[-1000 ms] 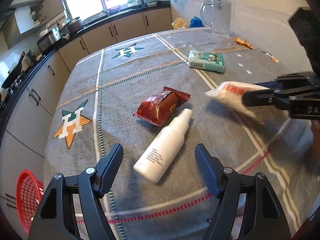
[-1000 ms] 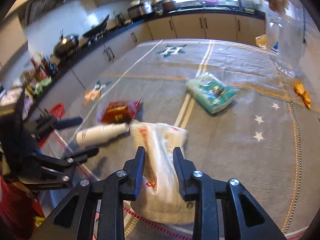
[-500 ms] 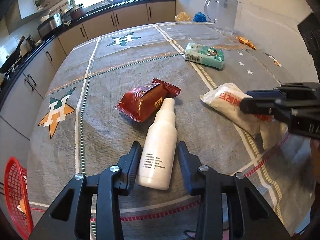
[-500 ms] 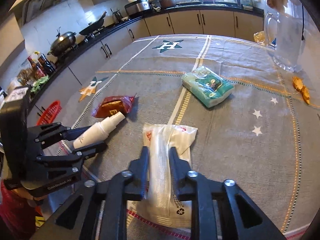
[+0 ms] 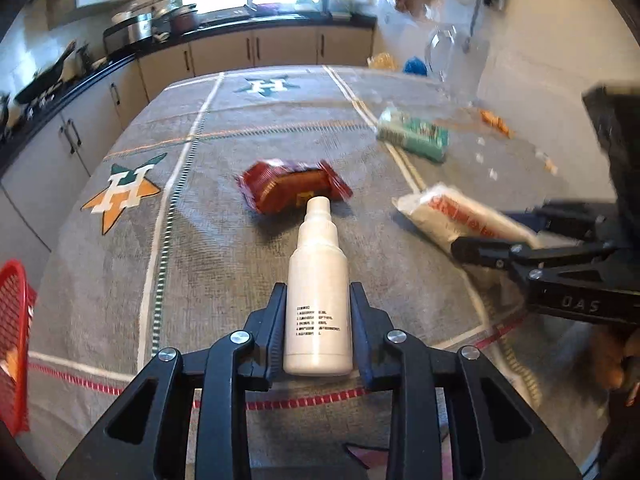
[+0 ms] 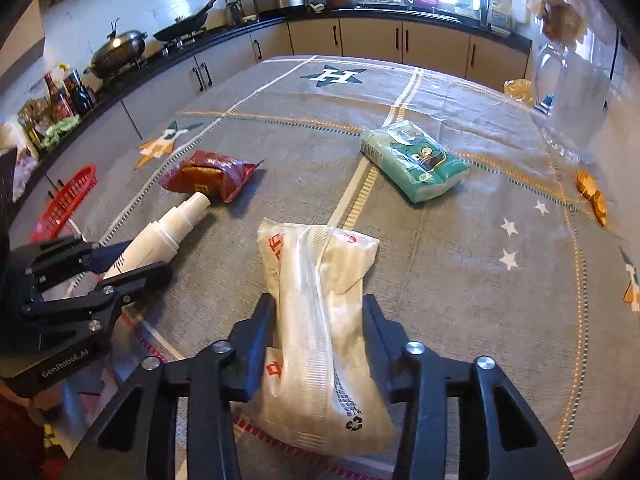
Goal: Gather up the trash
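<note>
Left gripper (image 5: pixel 318 320): closed on the lower body of a white spray bottle (image 5: pixel 318 280), one finger pressed to each side; bottle lies lengthwise along the fingers, capped nozzle pointing away toward a red snack packet (image 5: pixel 292 190), which sits just beyond the nozzle tip on the tabletop (image 5: pixel 208 248); whether bottle and packet touch cannot be told

Right gripper (image 6: pixel 320 320): clamped on a white plastic bag (image 6: pixel 320 320) with red print and a recycling mark near its rear end; bag runs lengthwise between the fingers, its front part spread out ahead of them over the tabletop cloth

Remaining items on the tabletop: teal tissue pack (image 6: pixel 414 160), lying apart from both grippers, beyond the white bag; small orange wrappers (image 6: pixel 592 196) near the right edge; clear glass jug (image 6: pixel 572 108) at the far right corner

Tabletop cover: grey cloth with star-and-H emblems and striped lines

Red mesh basket (image 5: pixel 14 344): at the left edge, beside and lower than the tabletop, well apart from the bottle
</note>
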Demonstrator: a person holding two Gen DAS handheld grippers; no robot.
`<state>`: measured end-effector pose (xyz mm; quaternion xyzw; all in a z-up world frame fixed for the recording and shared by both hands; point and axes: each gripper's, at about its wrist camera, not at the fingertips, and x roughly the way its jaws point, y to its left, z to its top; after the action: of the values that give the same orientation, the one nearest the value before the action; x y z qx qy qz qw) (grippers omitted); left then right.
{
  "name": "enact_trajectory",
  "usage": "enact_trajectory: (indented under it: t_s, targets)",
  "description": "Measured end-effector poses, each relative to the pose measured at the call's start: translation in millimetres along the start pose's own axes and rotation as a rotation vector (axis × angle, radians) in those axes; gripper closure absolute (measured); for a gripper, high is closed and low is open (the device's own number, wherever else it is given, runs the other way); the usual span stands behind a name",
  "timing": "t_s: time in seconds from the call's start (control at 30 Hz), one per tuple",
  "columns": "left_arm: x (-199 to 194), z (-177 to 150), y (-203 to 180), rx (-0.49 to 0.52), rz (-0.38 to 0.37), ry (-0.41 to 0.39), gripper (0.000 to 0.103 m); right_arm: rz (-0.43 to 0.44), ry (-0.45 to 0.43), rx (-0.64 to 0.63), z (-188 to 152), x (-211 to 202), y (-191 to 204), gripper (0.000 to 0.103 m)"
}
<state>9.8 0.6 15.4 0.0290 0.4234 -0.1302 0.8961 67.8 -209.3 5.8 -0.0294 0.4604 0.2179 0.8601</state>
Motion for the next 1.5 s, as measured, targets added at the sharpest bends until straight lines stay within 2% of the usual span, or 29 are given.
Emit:
enact_trajectory:
  t_s: [0.27, 0.4, 0.63, 0.77, 0.93, 1.13, 1.5]
  targets:
    - [-18.8, -5.2, 5.0, -0.047, 0.051, -0.075, 0.074, 0.049, -0.143, 0.028, 3.7, -28.2, -0.5, 0.060]
    - [-20.9, -5.9, 6.4, -0.064, 0.066, -0.086, 0.074, 0.060, -0.180, 0.037, 5.1, -35.1, 0.2, 0.060]
    - [-23.6, -6.9, 5.2, -0.067, 0.093, -0.090, 0.074, 0.089, -0.186, 0.025, 3.7, -37.4, 9.7, 0.060]
    - [-25.8, -8.5, 6.2, -0.070, 0.113, -0.094, 0.074, 0.067, -0.196, -0.008, 1.5, -39.8, 18.2, 0.060]
    - [-38.7, -13.1, 9.4, -0.069, 0.139, -0.110, 0.074, 0.079, -0.188, 0.011, 2.6, -44.5, 23.4, 0.060]
    - [-56.4, -20.3, 18.9, -0.077, 0.193, -0.141, 0.074, 0.100, -0.186, 0.046, -8.7, -58.0, 43.1, 0.060]
    - [-80.9, -32.2, 40.9, -0.112, 0.231, -0.180, 0.074, 0.122, -0.181, 0.050, -19.5, -67.8, 83.2, 0.060]
